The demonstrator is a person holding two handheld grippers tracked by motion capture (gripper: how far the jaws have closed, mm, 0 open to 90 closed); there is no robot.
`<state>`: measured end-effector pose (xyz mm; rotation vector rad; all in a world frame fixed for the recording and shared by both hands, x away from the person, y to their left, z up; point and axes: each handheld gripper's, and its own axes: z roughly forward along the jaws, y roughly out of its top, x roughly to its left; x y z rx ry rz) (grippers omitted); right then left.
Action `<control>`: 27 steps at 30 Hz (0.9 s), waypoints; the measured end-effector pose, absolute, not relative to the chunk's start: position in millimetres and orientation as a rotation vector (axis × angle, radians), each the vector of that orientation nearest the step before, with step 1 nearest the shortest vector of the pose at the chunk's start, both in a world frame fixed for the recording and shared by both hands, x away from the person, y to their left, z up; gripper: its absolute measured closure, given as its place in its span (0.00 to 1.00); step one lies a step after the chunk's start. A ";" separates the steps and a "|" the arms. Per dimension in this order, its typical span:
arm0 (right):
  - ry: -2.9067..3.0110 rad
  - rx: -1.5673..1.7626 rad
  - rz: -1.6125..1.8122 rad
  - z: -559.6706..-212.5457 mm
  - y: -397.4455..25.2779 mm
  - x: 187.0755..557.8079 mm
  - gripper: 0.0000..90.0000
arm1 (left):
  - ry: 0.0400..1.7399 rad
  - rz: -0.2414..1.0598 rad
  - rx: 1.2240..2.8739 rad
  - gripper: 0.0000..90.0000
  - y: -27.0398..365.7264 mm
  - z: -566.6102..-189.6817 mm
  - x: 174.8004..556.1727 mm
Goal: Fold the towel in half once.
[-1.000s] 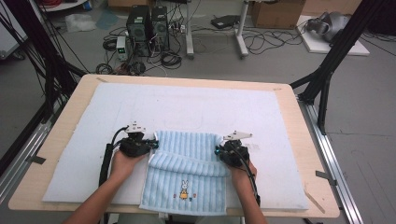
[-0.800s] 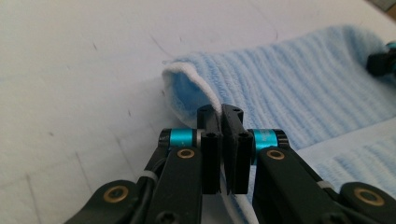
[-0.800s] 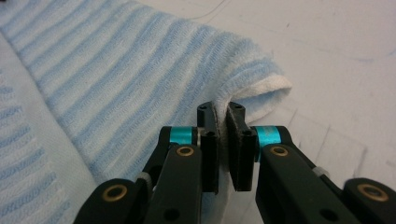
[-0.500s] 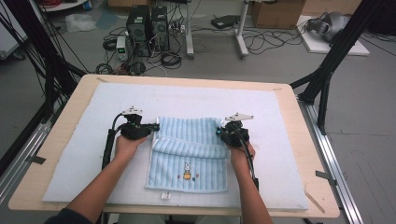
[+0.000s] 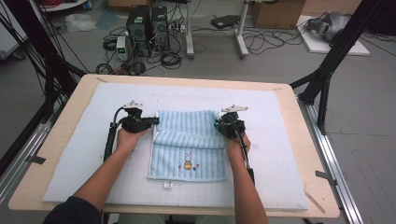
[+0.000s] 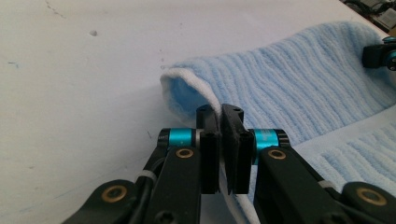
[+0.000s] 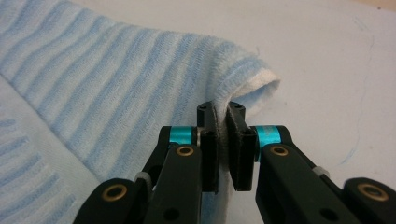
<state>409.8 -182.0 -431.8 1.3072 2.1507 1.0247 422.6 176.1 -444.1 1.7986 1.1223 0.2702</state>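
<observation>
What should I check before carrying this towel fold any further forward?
1. Left gripper shut on the towel hem: ok.
2. Right gripper shut on the opposite edge: ok.
3. Both grippers level across the towel in the high view: ok.
4. Folded layer lying smooth between them, no bunching: ok.
5. Rabbit motif end flat on the mat: ok.
6. Grip depth inside the fingers: cannot tell.

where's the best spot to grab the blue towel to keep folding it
Grip the blue towel at the two corners of its folded-over edge, each from its own outer side, jaws pinching across the white hem. The left gripper and right gripper hold it so, keeping the fold straight.
</observation>
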 end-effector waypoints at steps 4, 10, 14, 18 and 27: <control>2.160 1.326 1.045 -433.4 -183.6 409.6 0.74 | 1.152 0.303 1.785 0.61 181.7 -440.2 419.4; 2.148 1.302 1.132 -422.2 -190.7 399.1 0.55 | 1.104 0.325 1.775 0.56 189.6 -433.3 405.0; 2.191 1.280 1.162 -419.4 -198.3 390.6 0.55 | 1.064 0.282 1.799 0.56 190.1 -432.3 399.6; 2.275 1.259 1.183 -418.2 -203.8 384.8 0.56 | 0.988 0.249 1.835 0.56 179.8 -429.4 394.3; 2.321 1.222 1.249 -422.7 -213.5 365.5 0.58 | 0.966 0.212 1.927 0.54 156.9 -440.7 393.6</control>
